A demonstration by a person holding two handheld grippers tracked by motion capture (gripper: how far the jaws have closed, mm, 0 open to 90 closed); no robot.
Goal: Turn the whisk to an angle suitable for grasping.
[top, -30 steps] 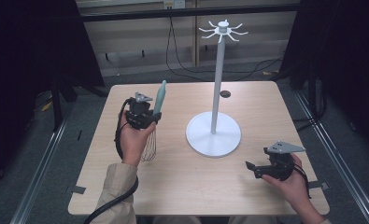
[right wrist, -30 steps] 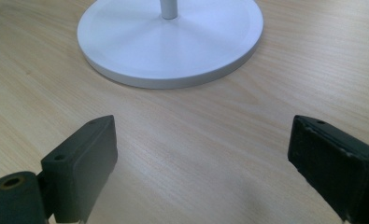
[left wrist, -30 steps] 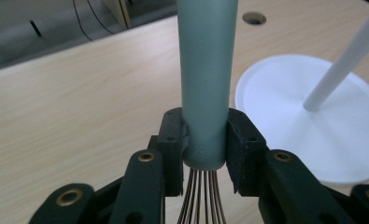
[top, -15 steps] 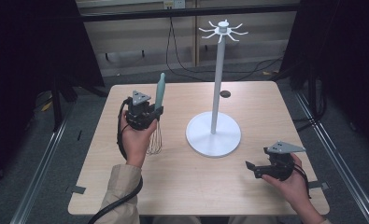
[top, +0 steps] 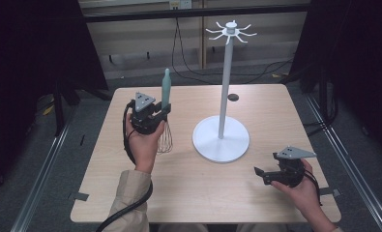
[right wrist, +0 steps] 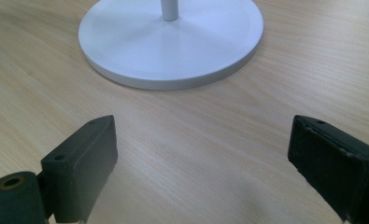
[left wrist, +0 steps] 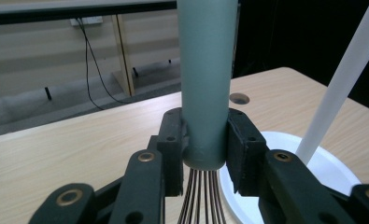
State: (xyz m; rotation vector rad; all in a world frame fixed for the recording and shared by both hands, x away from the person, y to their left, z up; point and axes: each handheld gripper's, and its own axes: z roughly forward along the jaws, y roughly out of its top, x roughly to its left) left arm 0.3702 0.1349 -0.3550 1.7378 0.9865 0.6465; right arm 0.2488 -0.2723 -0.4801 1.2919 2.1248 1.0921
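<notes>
Wooden table [top: 130, 193] carries a white stand [top: 221, 137] w/ round base right of centre & a tall pole topped by radiating hooks. Small dark disc [top: 233, 97] sits on the far part of the tabletop, behind the stand.

Left gripper [top: 152, 116] is on the left side of the table, just left of the stand base, raised off the surface in the person's left hand [top: 142, 142]. Its jaws are clamped tight on the whisk [top: 166, 96]: in the left gripper view both pads press the bottom end of the grey-green handle, one on each side, w/ the metal wires fanning out below the grip. Handle now stands upright, pointing straight up; wire head hangs down toward the table, near the hand.

Right gripper [top: 263, 175] is at the near right, held low over the table in the right hand [top: 302, 188], jaws spread wide, nothing between them. Bare wood lies in the gap; stand base is just beyond.

Vs. a sec ago: whisk handle leaned right toward the pole, now vertical; left gripper shifted slightly. Right gripper unchanged, same spot.
</notes>
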